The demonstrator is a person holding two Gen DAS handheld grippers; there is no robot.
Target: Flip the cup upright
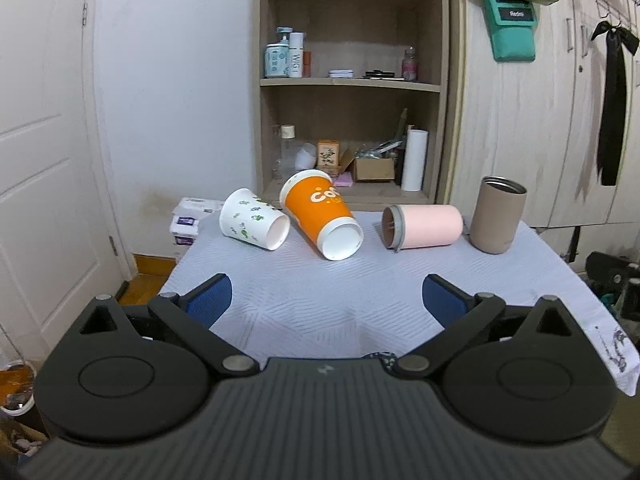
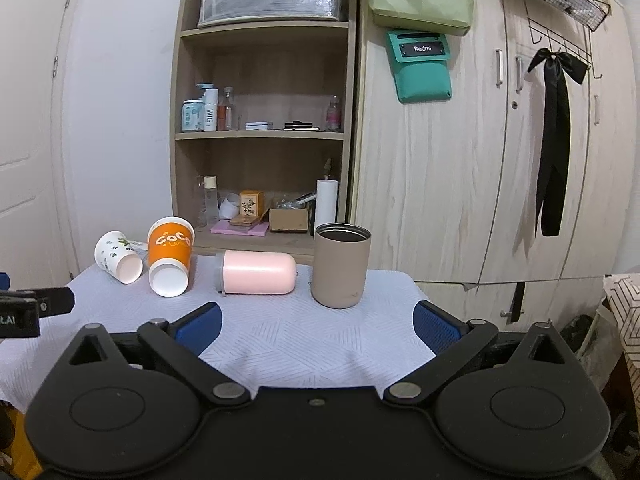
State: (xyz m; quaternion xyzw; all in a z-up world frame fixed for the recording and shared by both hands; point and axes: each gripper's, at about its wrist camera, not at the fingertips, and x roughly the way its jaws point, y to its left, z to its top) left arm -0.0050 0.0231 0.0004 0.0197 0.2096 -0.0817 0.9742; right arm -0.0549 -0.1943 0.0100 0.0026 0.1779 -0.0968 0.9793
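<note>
Across the middle of both views lies a counter (image 1: 320, 300) (image 2: 288, 332) covered in a pale, patterned white cloth, with four cups in a row along its far edge. Behind it, at the top centre, stands an open wooden shelf unit (image 1: 352, 84) (image 2: 260, 136) holding bottles and boxes. Light wood-grain wardrobe doors (image 1: 520, 120) (image 2: 460, 160) fill the right side.

Filling the bottom of the left wrist view, the black left gripper (image 1: 327, 300) has its blue-padded fingers (image 1: 210, 300) spread wide apart, holding nothing, above bare cloth on the near side of the cups. Filling the bottom of the right wrist view, the black right gripper (image 2: 318, 330) likewise has its blue-padded fingers (image 2: 434, 328) wide apart and empty.

Right of centre, a tall taupe metal tumbler (image 1: 497, 215) (image 2: 340, 266) stands upright, mouth up. Just beside it on its left, a pale pink cylindrical cup (image 1: 424, 227) (image 2: 258, 273) lies on its side, its open end facing left. Further left, an orange paper cup with white lettering (image 1: 320, 216) (image 2: 170, 254) lies tipped over, its white base toward the camera. At the left end, touching it, a white paper cup with a green leaf print (image 1: 254, 219) (image 2: 118, 256) also lies on its side, base toward the camera.
</note>
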